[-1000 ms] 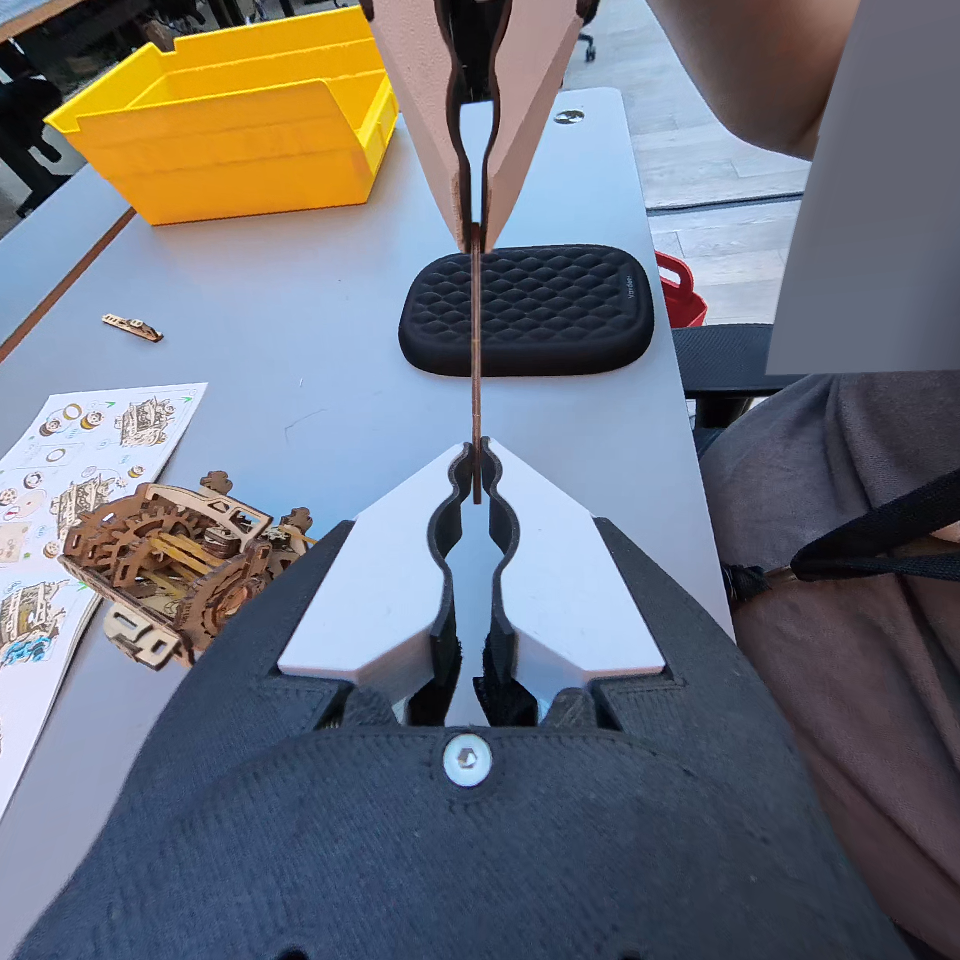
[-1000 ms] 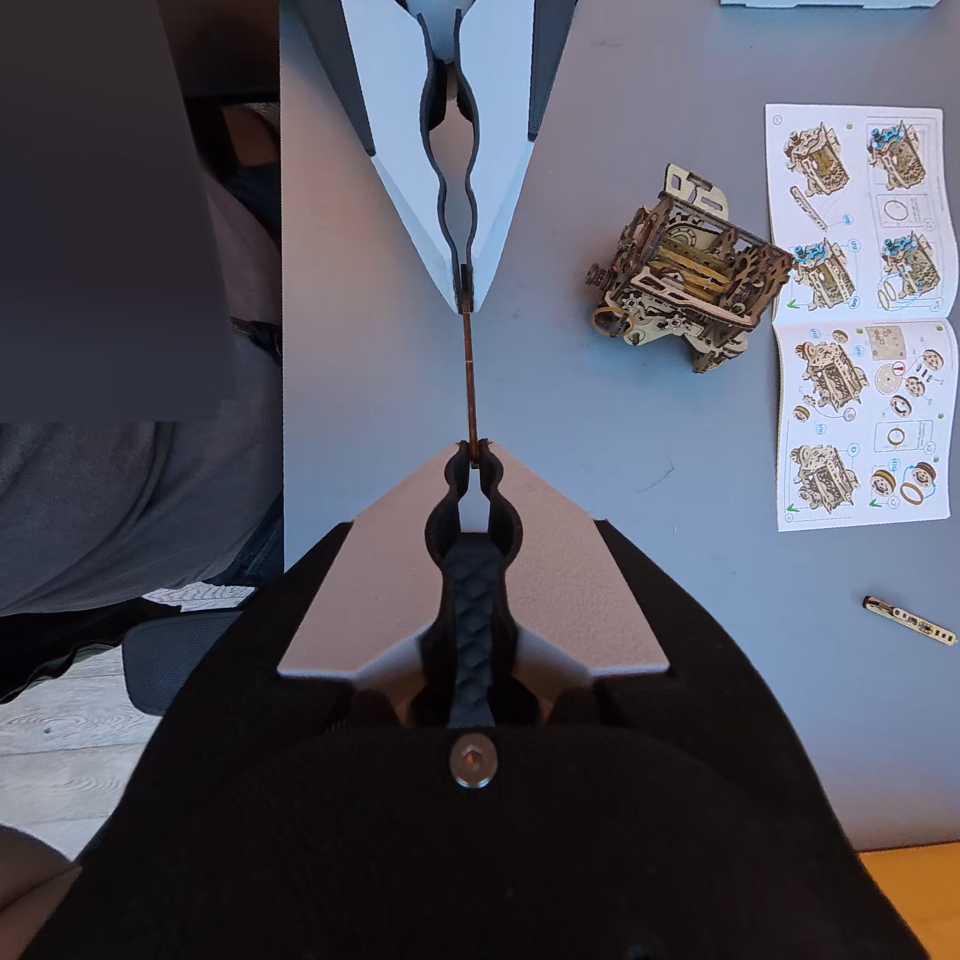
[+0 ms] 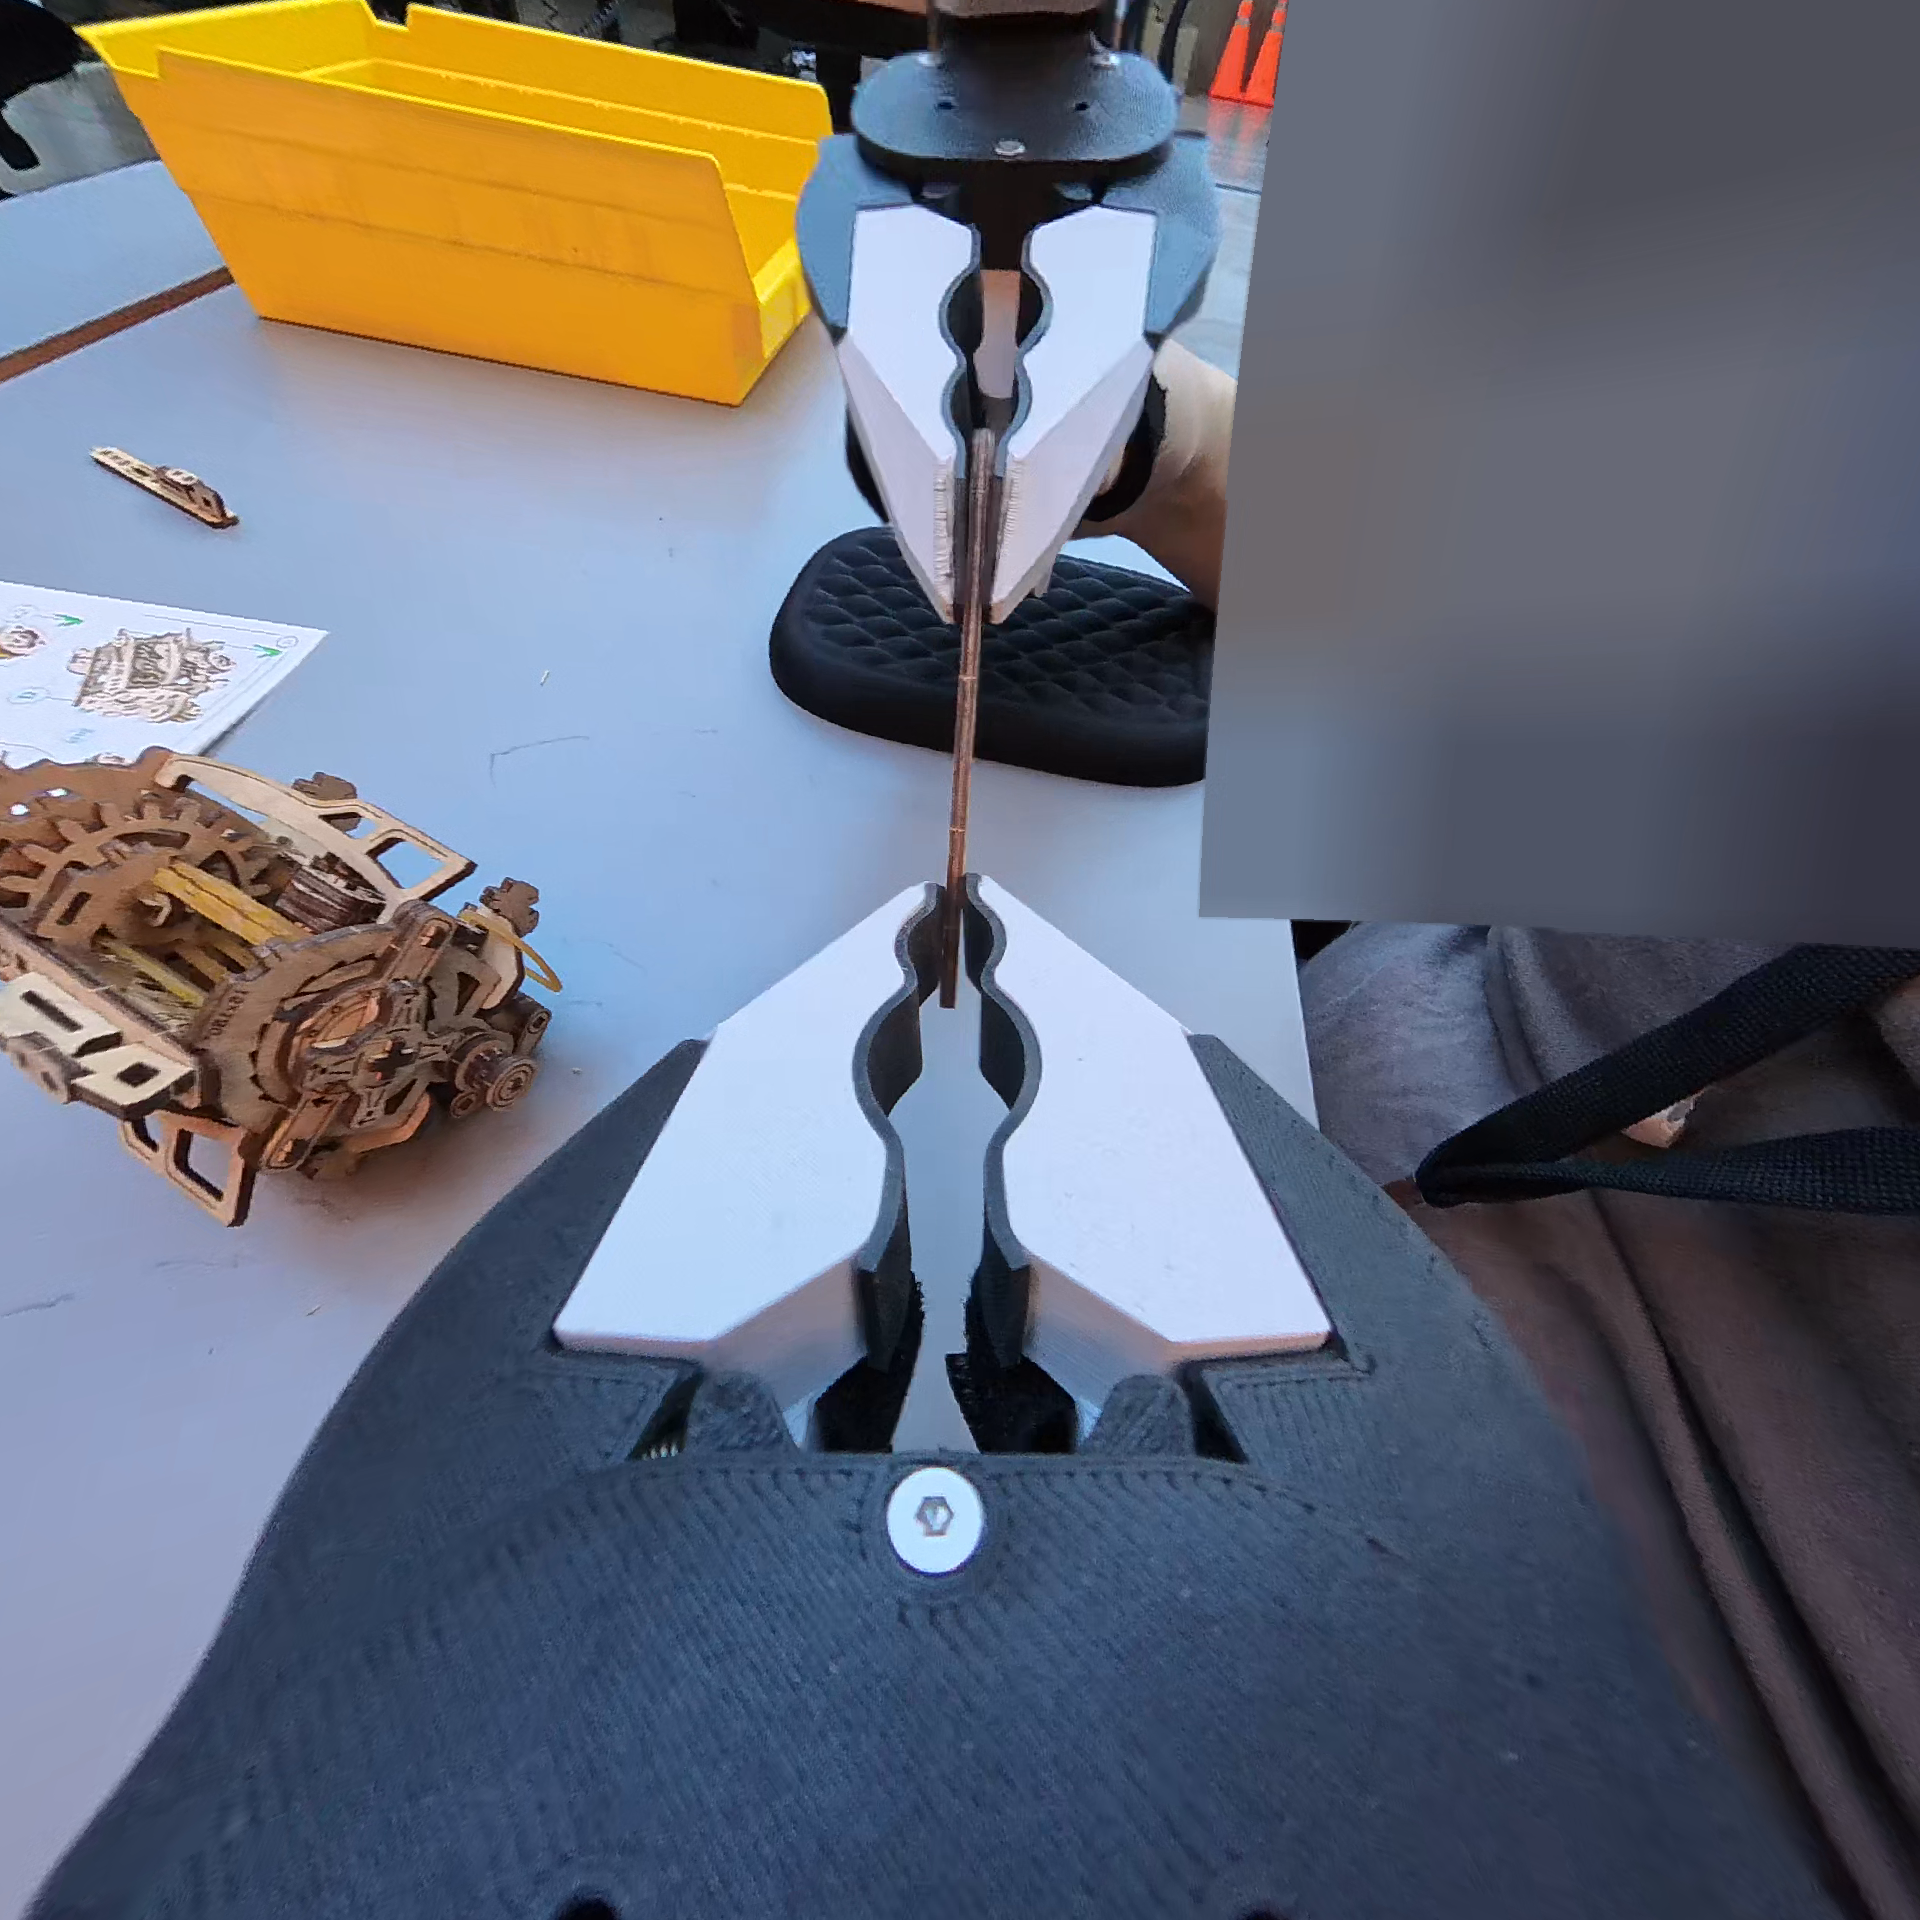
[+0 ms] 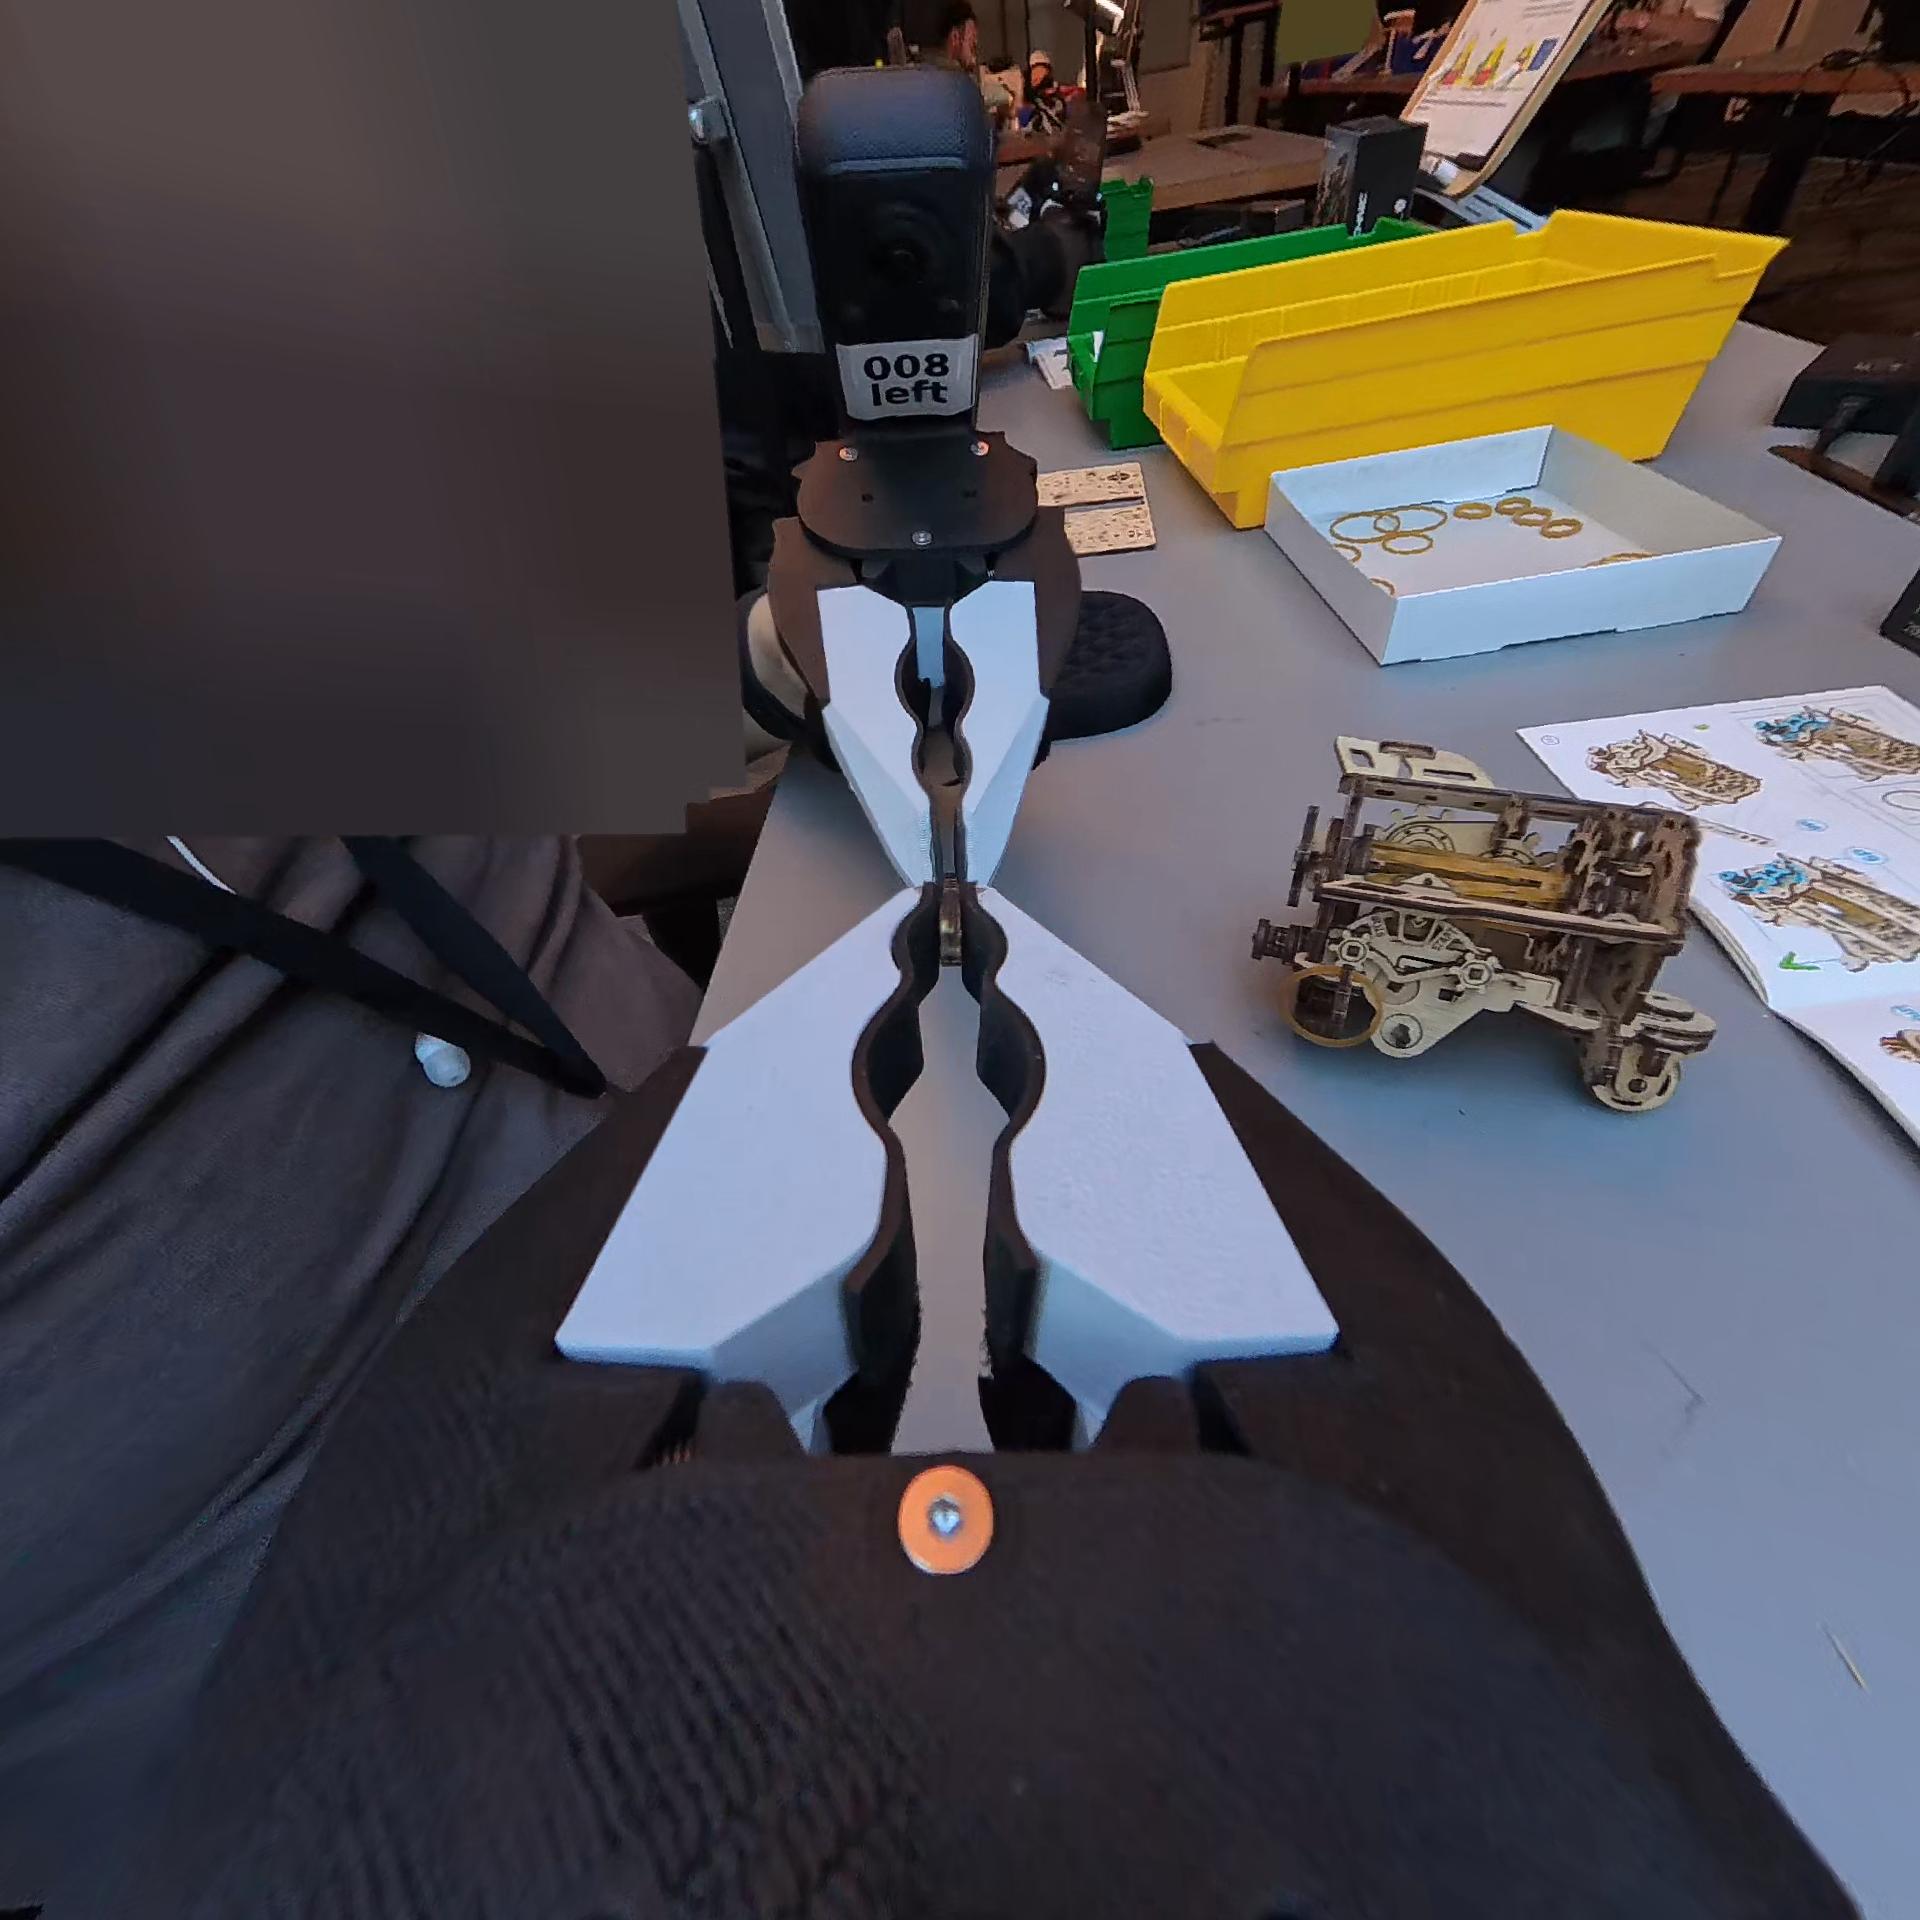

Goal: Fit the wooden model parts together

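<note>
- The left tongs (image 3: 948,902) are pinched down on the near end of a thin wooden strip (image 3: 964,727); only the very tips meet the wood.
- The right tongs (image 4: 948,904) are likewise nipped on the strip's other end, seen in the left wrist view at 12 o'clock, tips pointing back at the left pair.
- The strip's long axis runs straight from one pair to the other, 6 to 12 o'clock, edge-on to both cameras, held in the air above the worktop (image 3: 540,582). Two faint cross-lines on it may be joints; I cannot tell.
- The half-built wooden model (image 3: 260,977) sits at 9 o'clock of the left tongs, resting on the worktop, nearer the left than the right. Judging by this, the strip must swing leftward to reach it.
- The worktop edge lies just right of the strip, with the person's lap beyond; little spare room there.
- Farther out: instruction sheet (image 3: 156,665) at 10 o'clock, a loose wooden piece (image 3: 166,486), a black pad (image 3: 1039,665) under the far tongs, a yellow bin (image 3: 468,208) at 11 o'clock.
</note>
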The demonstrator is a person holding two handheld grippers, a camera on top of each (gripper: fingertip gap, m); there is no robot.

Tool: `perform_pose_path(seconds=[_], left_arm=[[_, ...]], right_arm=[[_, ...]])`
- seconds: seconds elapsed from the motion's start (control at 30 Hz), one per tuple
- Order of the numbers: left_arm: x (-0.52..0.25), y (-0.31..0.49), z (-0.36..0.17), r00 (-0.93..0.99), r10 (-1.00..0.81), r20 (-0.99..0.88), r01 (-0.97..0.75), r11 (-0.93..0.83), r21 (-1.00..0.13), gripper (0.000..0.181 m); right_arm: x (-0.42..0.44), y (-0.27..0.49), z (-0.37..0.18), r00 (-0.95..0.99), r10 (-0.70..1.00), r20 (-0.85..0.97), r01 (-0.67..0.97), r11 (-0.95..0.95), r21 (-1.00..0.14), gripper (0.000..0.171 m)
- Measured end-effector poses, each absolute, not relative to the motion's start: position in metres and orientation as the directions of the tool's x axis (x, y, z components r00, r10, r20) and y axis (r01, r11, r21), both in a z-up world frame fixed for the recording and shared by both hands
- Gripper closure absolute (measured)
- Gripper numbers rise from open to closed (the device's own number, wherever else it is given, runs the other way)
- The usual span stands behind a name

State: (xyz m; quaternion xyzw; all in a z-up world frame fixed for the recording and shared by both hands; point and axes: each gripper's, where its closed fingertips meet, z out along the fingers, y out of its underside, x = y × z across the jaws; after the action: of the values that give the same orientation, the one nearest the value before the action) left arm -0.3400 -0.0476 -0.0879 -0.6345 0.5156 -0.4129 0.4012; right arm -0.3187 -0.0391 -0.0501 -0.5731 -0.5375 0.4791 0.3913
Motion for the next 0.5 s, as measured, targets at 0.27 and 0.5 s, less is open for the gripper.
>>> perform_pose_path(seconds=[0.27,0.5], left_arm=[[-0.378,0.003,-0.08,0.356,-0.934,0.008,-0.339,-0.138,-0.931,0.137],[-0.392,0.017,-0.091,0.413,-0.909,0.047,-0.341,-0.202,-0.918,0.147]], right_arm=[[-0.284,0.0,-0.045,0.12,0.993,0.011,0.255,-0.02,-0.967,0.17],[-0.286,0.027,-0.076,0.359,0.915,-0.184,0.175,-0.259,-0.95,0.17]])
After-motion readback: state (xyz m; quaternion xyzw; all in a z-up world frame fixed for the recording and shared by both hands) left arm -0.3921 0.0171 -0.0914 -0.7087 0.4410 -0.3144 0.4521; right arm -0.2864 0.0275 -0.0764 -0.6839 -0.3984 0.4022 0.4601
